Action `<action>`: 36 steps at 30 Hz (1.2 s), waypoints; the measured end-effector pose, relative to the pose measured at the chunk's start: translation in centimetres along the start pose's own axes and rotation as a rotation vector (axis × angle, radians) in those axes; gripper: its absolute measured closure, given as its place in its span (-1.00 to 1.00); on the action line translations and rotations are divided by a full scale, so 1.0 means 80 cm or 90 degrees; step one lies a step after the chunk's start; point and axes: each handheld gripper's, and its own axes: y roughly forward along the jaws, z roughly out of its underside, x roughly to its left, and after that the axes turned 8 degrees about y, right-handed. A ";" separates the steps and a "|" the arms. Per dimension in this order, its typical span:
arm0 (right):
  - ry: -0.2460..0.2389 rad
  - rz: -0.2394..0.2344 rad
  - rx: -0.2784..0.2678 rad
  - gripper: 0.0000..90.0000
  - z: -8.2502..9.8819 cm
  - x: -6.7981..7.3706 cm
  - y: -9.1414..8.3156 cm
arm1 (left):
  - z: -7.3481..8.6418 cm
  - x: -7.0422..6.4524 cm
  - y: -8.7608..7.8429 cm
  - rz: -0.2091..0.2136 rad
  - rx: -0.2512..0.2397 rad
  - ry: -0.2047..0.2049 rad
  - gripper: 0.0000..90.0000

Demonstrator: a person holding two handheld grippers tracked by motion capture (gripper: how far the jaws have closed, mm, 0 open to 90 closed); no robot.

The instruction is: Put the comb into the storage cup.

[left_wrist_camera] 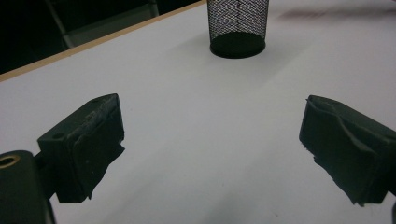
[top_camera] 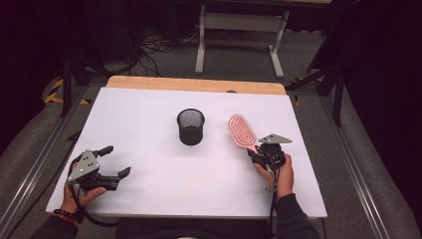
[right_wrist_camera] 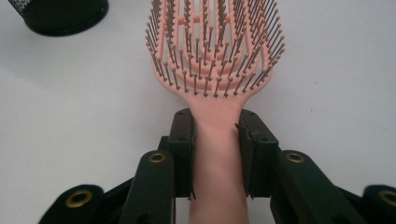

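Note:
A pink hairbrush (top_camera: 241, 130) lies bristles up on the white table (top_camera: 149, 114), right of centre. My right gripper (top_camera: 259, 155) is shut on its handle; in the right gripper view both pads (right_wrist_camera: 183, 149) press the handle's sides, with the bristled head (right_wrist_camera: 215, 42) reaching away ahead. A black mesh cup (top_camera: 190, 126) stands upright mid-table, left of the brush. My left gripper (top_camera: 114, 160) rests open at the near left, its jaws far apart with nothing between them. In the left gripper view the mesh cup (left_wrist_camera: 237, 27) stands ahead.
A wooden strip (top_camera: 196, 84) edges the table's far side. Beyond it, on the floor, stand a white frame (top_camera: 239, 30) and cables. Metal rails run along both sides of the table.

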 end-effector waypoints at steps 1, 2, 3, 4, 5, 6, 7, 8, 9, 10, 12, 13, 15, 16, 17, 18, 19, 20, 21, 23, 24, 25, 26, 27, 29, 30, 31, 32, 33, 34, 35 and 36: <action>0.000 0.003 -0.010 0.55 0.000 0.000 -0.003 | 0.000 0.000 0.000 0.000 0.000 0.001 -0.84; -0.002 0.004 -0.018 0.54 0.000 -0.001 -0.005 | 0.000 0.000 0.000 0.000 0.001 0.001 -0.84; -0.004 0.003 -0.026 0.54 -0.001 -0.001 -0.007 | 0.000 0.000 0.000 0.000 0.001 0.001 -0.84; -0.003 0.004 -0.034 0.54 0.000 -0.002 -0.009 | 0.000 -0.001 0.000 0.002 0.003 0.003 -0.84; -0.003 0.005 -0.039 0.54 0.000 -0.003 -0.010 | 0.000 -0.001 0.000 0.002 0.003 0.003 -0.84; -0.004 0.002 -0.044 0.54 0.000 -0.003 -0.010 | 0.000 -0.001 0.000 0.002 0.003 0.004 -0.84; -0.006 0.000 -0.048 0.54 0.000 -0.003 -0.011 | 0.000 -0.001 0.001 0.002 0.004 0.004 -0.84; -0.006 -0.001 -0.049 0.54 0.000 -0.003 -0.012 | 0.000 -0.001 0.001 0.003 0.004 0.005 -0.84; -0.007 -0.003 -0.052 0.54 0.000 -0.003 -0.012 | 0.000 -0.001 0.001 0.002 0.005 0.005 -0.84; -0.010 -0.002 -0.055 0.54 0.001 -0.002 -0.013 | 0.000 -0.001 0.001 0.002 0.005 0.005 -0.84; -0.010 -0.002 -0.065 0.54 0.000 -0.002 -0.014 | 0.000 -0.001 0.001 0.002 0.006 0.005 -0.83; -0.013 -0.004 -0.068 0.54 0.000 -0.002 -0.015 | 0.000 -0.001 0.001 0.001 0.007 0.006 -0.83; -0.012 -0.005 -0.074 0.54 0.000 -0.001 -0.016 | 0.000 -0.002 0.002 0.000 0.011 0.009 -0.83; -0.012 -0.006 -0.078 0.54 0.000 -0.001 -0.016 | -0.001 -0.002 0.002 0.002 0.013 0.010 -0.83; -0.013 -0.005 -0.084 0.54 0.000 0.000 -0.017 | -0.001 -0.003 0.002 0.002 0.013 0.011 -0.83; -0.013 -0.005 -0.084 0.54 0.000 0.000 -0.017 | -0.001 -0.003 0.002 0.002 0.013 0.011 -0.83; -0.015 -0.004 -0.094 0.54 0.000 0.000 -0.018 | -0.001 -0.003 0.002 0.003 0.015 0.014 -0.83; -0.016 -0.004 -0.098 0.54 0.000 0.001 -0.019 | -0.001 -0.003 0.003 0.003 0.016 0.014 -0.83; -0.019 -0.005 -0.102 0.54 0.000 0.001 -0.019 | -0.001 -0.003 0.003 0.003 0.017 0.014 -0.83; -0.021 -0.001 -0.105 0.54 0.000 0.002 -0.020 | -0.001 -0.003 0.003 0.003 0.018 0.016 -0.83; -0.023 0.001 -0.104 0.54 0.000 0.002 -0.021 | -0.001 -0.004 0.004 0.003 0.019 0.018 -0.83; -0.023 0.001 -0.104 0.54 0.000 0.002 -0.021 | -0.001 -0.004 0.004 0.003 0.019 0.018 -0.83; -0.022 0.000 -0.104 0.54 0.000 0.002 -0.020 | -0.001 -0.004 0.004 0.003 0.023 0.024 -0.83; -0.022 -0.001 -0.105 0.54 0.000 0.002 -0.020 | -0.001 -0.005 0.004 0.003 0.023 0.025 -0.82; -0.024 -0.003 -0.112 0.54 0.000 0.003 -0.021 | -0.001 -0.005 0.004 0.005 0.023 0.025 -0.82; -0.024 -0.003 -0.112 0.54 0.000 0.003 -0.021 | -0.001 -0.005 0.004 0.005 0.023 0.025 -0.82; -0.024 -0.003 -0.115 0.54 0.000 0.004 -0.022 | -0.001 -0.005 0.004 0.006 0.022 0.024 -0.82; -0.024 -0.005 -0.122 0.54 0.000 0.005 -0.023 | -0.001 -0.005 0.004 0.005 0.022 0.024 -0.82; -0.024 -0.005 -0.122 0.54 0.000 0.005 -0.023 | -0.001 -0.005 0.004 0.006 0.023 0.023 -0.82; -0.025 -0.006 -0.125 0.54 -0.001 0.005 -0.024 | -0.001 -0.005 0.004 0.005 0.023 0.024 -0.82; -0.026 -0.003 -0.127 0.54 -0.001 0.006 -0.025 | -0.001 -0.005 0.004 0.005 0.024 0.026 -0.82; -0.027 -0.002 -0.130 0.54 -0.001 0.006 -0.026 | -0.001 -0.006 0.005 0.005 0.025 0.027 -0.82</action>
